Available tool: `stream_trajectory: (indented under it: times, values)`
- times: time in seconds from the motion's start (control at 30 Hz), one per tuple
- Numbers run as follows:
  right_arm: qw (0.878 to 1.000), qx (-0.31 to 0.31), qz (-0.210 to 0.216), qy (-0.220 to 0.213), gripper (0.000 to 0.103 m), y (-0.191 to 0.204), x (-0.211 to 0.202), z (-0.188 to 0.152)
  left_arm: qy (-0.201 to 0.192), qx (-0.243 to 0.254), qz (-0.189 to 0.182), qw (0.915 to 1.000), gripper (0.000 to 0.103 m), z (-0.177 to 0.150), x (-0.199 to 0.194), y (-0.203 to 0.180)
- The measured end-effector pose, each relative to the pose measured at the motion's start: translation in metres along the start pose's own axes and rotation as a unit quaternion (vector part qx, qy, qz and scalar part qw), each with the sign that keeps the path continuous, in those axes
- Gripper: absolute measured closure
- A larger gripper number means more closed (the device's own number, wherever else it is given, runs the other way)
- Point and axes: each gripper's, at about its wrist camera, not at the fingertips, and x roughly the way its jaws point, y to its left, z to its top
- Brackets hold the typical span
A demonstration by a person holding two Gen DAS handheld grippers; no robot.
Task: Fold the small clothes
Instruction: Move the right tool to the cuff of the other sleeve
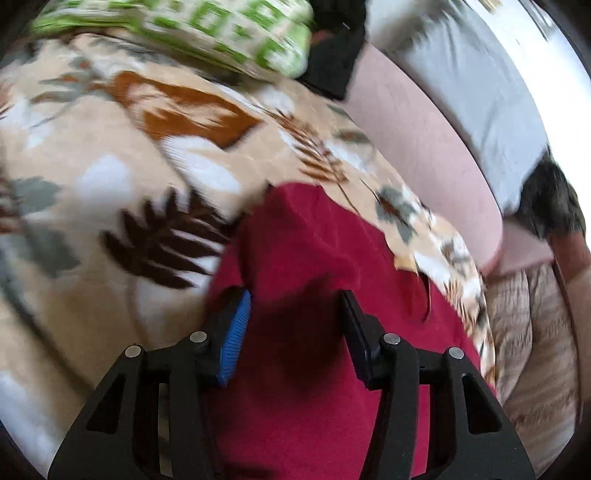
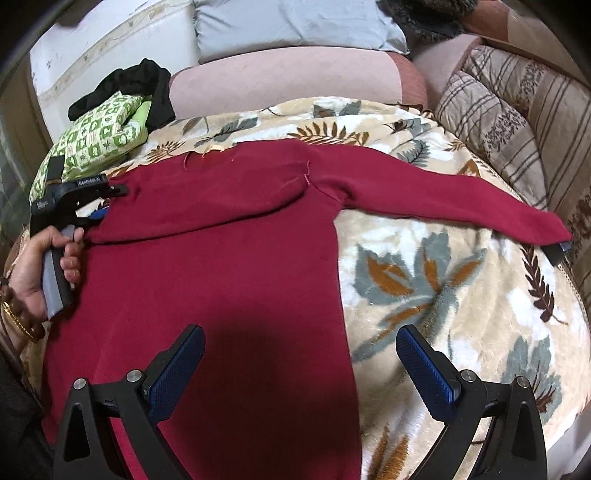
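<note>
Fold stage | my left gripper (image 1: 293, 310), parted, empty, over red sweater (image 2: 207, 266) | right gripper (image 2: 300, 349) wide, empty, poised for hem.

We see the left wrist view smeared by motion blur, green patterned cushion (image 1: 192, 33) unreadable there, red sweater (image 2: 207, 258) hem cut off below, its left sleeve hidden behind the left gripper (image 2: 110, 201)
</note>
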Motion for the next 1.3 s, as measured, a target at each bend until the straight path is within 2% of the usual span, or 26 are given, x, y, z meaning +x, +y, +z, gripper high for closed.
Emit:
stream_trajectory:
  times: [0.13,0.2,0.27,0.3,0.33,0.37,0.4,0.43,0.47,0.53,0.63,0.7,0.77,0.87,0.93,0.97,1.0,1.07,1.2,1.23,1.27,1.3]
  values:
    - [1.0,0.006,0.003,-0.016,0.001,0.002,-0.003,0.004,-0.031,-0.039,-0.031,0.9983,0.053,0.002,-0.027,0.006]
    - [1.0,0.006,0.005,-0.025,0.001,0.003,-0.005,0.006,-0.052,-0.038,-0.05,0.9967,0.053,0.009,-0.036,0.007]
    - [1.0,0.003,0.004,-0.029,0.001,0.005,-0.005,0.006,-0.062,-0.012,-0.067,0.9958,0.046,0.012,-0.038,-0.002]
    - [1.0,0.002,0.004,-0.029,0.001,0.005,-0.005,0.007,-0.052,0.001,-0.073,0.996,0.045,0.011,-0.033,-0.008]
    - [1.0,0.003,0.006,-0.028,0.001,0.005,-0.005,0.007,-0.034,0.01,-0.077,0.9964,0.039,0.011,-0.023,-0.013]
    - [1.0,0.004,0.007,-0.028,0.001,0.004,-0.005,0.007,0.003,0.018,-0.071,0.9973,0.036,0.007,-0.007,-0.015]
    - [1.0,0.005,0.007,-0.029,0.001,0.003,-0.005,0.008,0.037,0.019,-0.049,0.9979,0.036,0.004,0.01,-0.015]
    - [0.999,0.005,0.005,-0.031,0.0,0.001,-0.005,0.009,0.05,0.028,-0.026,0.998,0.039,-0.002,0.022,-0.012]
    - [0.999,0.006,0.003,-0.037,0.001,-0.001,-0.004,0.013,0.03,0.042,-0.021,0.9984,0.039,-0.003,0.017,-0.016]
    - [0.999,0.003,0.002,-0.047,0.0,-0.005,0.0,0.027,0.027,0.053,0.0,0.9982,0.039,-0.001,0.008,-0.027]
    - [0.996,-0.025,0.008,-0.09,0.0,-0.003,0.009,0.061,0.018,0.06,-0.037,0.9974,0.039,-0.01,-0.01,-0.037]
    - [0.992,-0.055,0.055,-0.096,0.0,0.009,0.026,0.08,0.017,0.071,-0.047,0.9962,0.039,-0.018,-0.02,-0.042]
    - [0.988,-0.087,0.09,-0.096,0.001,0.027,0.05,0.094,0.025,0.081,-0.057,0.9947,0.037,-0.024,-0.021,-0.046]
    - [0.984,-0.1,0.129,-0.071,0.005,0.04,0.082,0.102,0.043,0.072,-0.037,0.9958,0.037,-0.026,-0.004,-0.041]
    - [0.987,-0.107,0.116,-0.031,0.005,0.044,0.11,0.101,0.065,0.028,-0.034,0.9969,0.037,-0.026,0.009,-0.026]
    - [0.991,-0.101,0.087,0.017,0.005,0.04,0.134,0.098,0.073,0.004,-0.05,0.9961,0.037,-0.026,0.012,-0.018]
    - [0.992,-0.09,0.078,0.047,0.003,0.036,0.148,0.094,0.07,-0.012,-0.062,0.9956,0.037,-0.024,0.011,-0.013]
    - [0.991,-0.075,0.104,0.032,0.0,0.031,0.145,0.096,0.071,-0.008,-0.066,0.9953,0.037,-0.024,0.007,-0.015]
    - [0.99,-0.083,0.112,0.037,0.0,0.032,0.138,0.093,0.055,0.01,-0.078,0.9954,0.037,-0.033,-0.012,-0.021]
    - [0.989,-0.082,0.116,0.034,0.002,0.029,0.13,0.095,0.053,0.011,-0.089,0.9945,0.037,-0.038,-0.023,-0.025]
    - [0.992,-0.068,0.11,0.012,0.01,0.019,0.113,0.098,0.051,0.017,-0.093,0.9942,0.037,-0.042,-0.03,-0.029]
    - [0.993,-0.051,0.107,-0.011,0.014,0.006,0.096,0.099,0.049,0.031,-0.097,0.9936,0.037,-0.047,-0.04,-0.035]
